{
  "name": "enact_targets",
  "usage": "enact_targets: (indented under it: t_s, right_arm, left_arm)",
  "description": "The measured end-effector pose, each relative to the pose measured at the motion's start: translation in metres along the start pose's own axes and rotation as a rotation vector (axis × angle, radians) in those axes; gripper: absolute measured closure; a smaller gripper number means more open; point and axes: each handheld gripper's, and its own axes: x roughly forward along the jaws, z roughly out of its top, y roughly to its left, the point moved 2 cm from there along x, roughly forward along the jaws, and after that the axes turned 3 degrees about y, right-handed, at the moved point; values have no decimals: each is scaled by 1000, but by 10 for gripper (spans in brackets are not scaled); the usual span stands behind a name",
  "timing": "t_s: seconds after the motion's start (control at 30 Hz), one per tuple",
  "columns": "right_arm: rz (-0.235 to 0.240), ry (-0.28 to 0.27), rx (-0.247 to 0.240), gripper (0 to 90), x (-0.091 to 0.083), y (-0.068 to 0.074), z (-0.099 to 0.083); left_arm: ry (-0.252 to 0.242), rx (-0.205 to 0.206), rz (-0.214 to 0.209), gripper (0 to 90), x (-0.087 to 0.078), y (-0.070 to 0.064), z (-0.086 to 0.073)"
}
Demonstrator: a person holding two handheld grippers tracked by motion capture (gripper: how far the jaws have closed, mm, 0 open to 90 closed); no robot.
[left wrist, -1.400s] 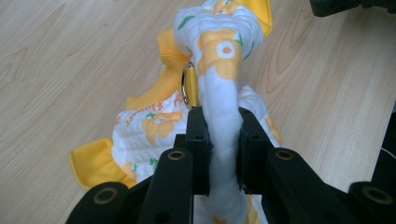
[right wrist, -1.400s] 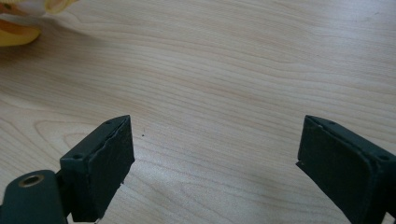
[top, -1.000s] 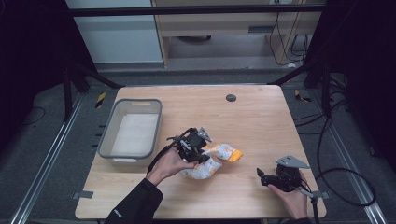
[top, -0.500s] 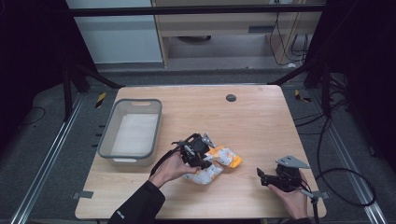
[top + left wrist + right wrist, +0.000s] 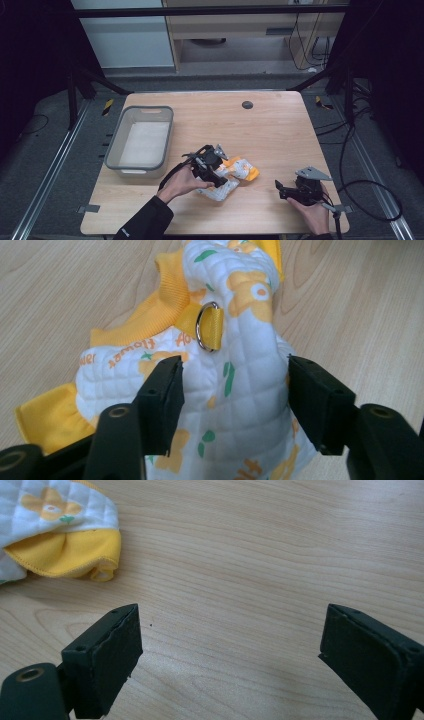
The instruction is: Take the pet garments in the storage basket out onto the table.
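The quilted cloth [image 5: 231, 176] lay bunched on the table [image 5: 270, 130], right of the grey tub [image 5: 140, 144]. We had our left gripper [image 5: 234, 385] set around a raised fold of it, jaws touching both sides. Our right gripper [image 5: 227, 650] rested well apart, wide open and empty.
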Motion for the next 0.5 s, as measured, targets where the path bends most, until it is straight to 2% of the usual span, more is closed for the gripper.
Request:
enact_targets:
  t_s: [0.1,0.3,0.5]
  right_arm:
    - [-1,1,-1,96,0,0,0]
    - [-4,4,-4,96,0,0,0]
    - [-5,5,-5,96,0,0,0]
  left_arm:
    - [-25,-10,-4,335,-7,0,-3]
    - [-93,-15,27,261,-22,-3,-8]
    - [-153,-15,83,225,-34,-2,-19]
